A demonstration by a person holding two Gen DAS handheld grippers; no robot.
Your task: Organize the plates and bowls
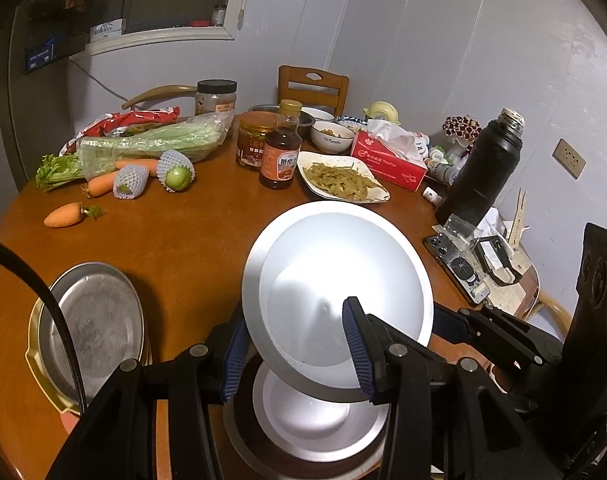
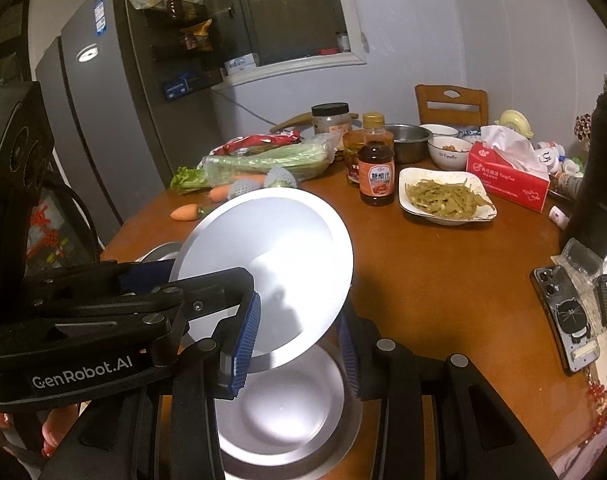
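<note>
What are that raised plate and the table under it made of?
The raised plate looks like metal with a matte silvery finish: thin rim, soft grey sheen, though coated enamel is possible. The table looks like varnished wood or wood veneer: warm brown, glossy with reflections.

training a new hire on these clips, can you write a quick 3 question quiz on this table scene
1. True or false: both grippers hold the same silver plate.
2. What lies directly below it? A) white dish of greens B) another silver plate C) tissue box
3. Fill in: the lone carrot lies on the ____.

Key: 1 true, left gripper and right gripper each have jaws shut on its near rim. 2 B. 3 table.
</note>
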